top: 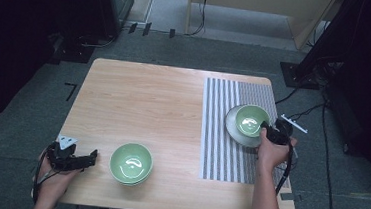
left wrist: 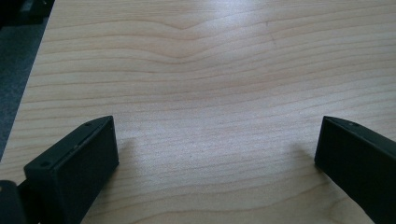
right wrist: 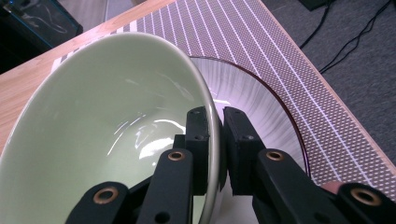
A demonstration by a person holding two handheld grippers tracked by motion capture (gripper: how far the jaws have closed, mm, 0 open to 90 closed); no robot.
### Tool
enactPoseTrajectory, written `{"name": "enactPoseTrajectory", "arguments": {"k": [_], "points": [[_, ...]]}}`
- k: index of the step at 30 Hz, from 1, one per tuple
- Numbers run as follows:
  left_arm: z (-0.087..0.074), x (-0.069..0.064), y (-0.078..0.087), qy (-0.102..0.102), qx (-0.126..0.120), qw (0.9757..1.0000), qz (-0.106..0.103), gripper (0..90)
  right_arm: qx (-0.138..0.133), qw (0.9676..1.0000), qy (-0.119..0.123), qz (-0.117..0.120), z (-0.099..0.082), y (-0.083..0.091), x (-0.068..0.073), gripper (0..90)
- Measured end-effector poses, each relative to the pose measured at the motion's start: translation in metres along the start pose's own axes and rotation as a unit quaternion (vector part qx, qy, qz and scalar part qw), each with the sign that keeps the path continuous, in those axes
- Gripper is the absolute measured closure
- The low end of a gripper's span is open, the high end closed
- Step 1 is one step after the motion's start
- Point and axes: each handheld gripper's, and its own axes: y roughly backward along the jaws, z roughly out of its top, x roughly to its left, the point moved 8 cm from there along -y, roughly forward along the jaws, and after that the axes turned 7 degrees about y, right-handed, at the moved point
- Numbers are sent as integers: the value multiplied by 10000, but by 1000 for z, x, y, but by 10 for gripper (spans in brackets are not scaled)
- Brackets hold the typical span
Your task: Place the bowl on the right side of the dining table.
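A green bowl (top: 251,119) rests in a grey plate (top: 232,126) on the striped mat at the right. My right gripper (top: 264,128) is shut on this bowl's near rim; in the right gripper view one jaw is inside the green bowl (right wrist: 102,121) and the other outside, over the grey plate (right wrist: 261,107). A second green bowl (top: 130,163), stacked on another, stands near the table's front edge. To its left my left gripper (top: 89,158) lies open just above the bare wood, with nothing between its fingers (left wrist: 74,163).
The striped mat (top: 221,137) covers the right part of the wooden table (top: 143,106). Cables and dark stands lie on the floor beyond the table's right and far edges.
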Motion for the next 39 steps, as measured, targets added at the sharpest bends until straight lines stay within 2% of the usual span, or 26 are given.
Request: {"name": "enactPoseTrajectory", "arguments": {"k": [8,13,15,18,20,22,23,24,26,29,33,37,39], "points": [[0,0,0,12,-2,10000,13,0,29,9999,-71,65,-1,-2,-2,807],[0,0,0,20,-8,10000,11,0,65,9999,-104,103,-2,-4,-4,770],[0,0,0,12,-2,10000,13,0,-20,9996,-150,223,-1,-3,-4,710],[0,0,0,12,-2,10000,12,0,-233,9989,-125,376,5,2,-3,519],[0,0,0,13,-2,10000,13,0,-352,9990,-51,286,8,5,-5,385],[0,0,0,13,-3,10000,13,0,-477,9986,-4,228,12,7,-6,293],[0,0,0,13,-2,10000,13,0,-580,9981,85,190,13,9,-6,274],[0,0,0,14,-2,10000,13,0,-589,9980,226,44,13,10,-8,274],[0,0,0,15,-4,10000,13,0,-560,9979,285,-173,13,11,-11,269],[0,0,0,16,-4,10000,12,0,-528,9979,361,-116,11,13,-10,255],[0,0,0,14,-4,10000,12,0,-719,9963,478,35,11,19,-6,250],[0,0,0,14,-4,10000,13,0,-855,9939,649,242,9,24,-1,197],[0,0,0,14,-4,10000,12,0,-880,9936,653,257,8,25,0,176]]}}
